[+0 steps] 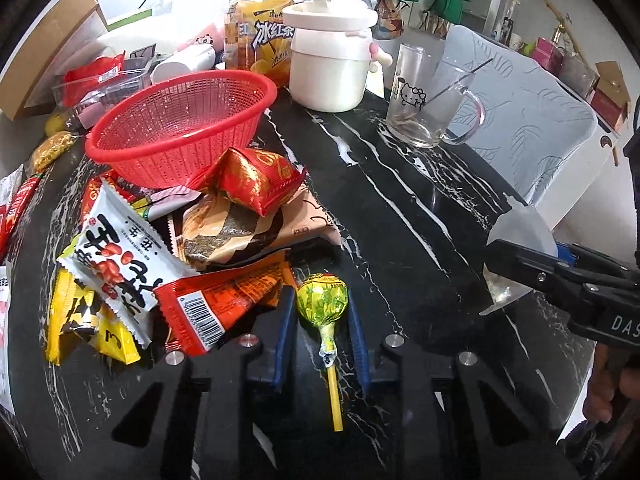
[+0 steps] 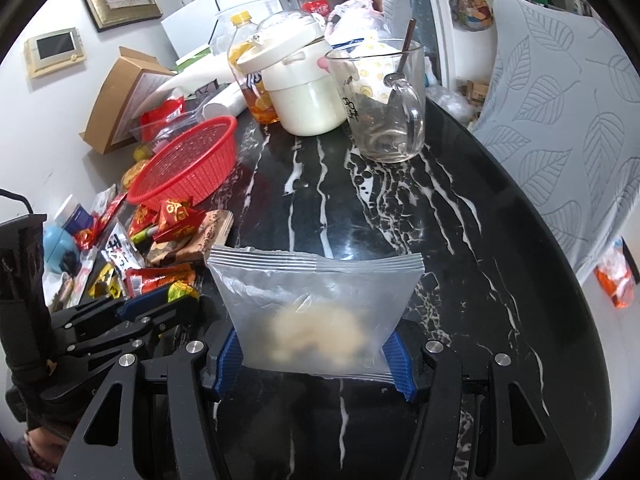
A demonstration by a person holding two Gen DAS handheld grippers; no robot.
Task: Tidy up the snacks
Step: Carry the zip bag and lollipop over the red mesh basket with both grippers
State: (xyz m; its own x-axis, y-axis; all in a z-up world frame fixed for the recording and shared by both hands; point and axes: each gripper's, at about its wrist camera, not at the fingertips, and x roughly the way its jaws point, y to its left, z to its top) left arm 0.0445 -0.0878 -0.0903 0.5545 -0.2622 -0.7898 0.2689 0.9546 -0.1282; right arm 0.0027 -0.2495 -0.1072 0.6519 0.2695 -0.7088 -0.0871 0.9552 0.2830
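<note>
A green-wrapped lollipop [image 1: 322,302] with a yellow stick lies on the black marble table between the blue pads of my left gripper [image 1: 320,312]; the jaws stand open on either side, not touching it. A pile of snack packets [image 1: 132,264] lies to its left, in front of an empty red basket [image 1: 180,128]. My right gripper [image 2: 316,348] holds a clear zip bag [image 2: 316,304] with pale contents between its blue pads. The basket [image 2: 192,160] and the snack pile [image 2: 160,248] also show in the right wrist view, at the left.
A white pot [image 1: 332,60], an iced tea bottle [image 1: 256,28] and a glass mug [image 1: 428,96] with a spoon stand at the back of the table. A grey chair [image 2: 568,128] stands at the right edge. A cardboard box [image 2: 116,100] and clutter sit at the far left.
</note>
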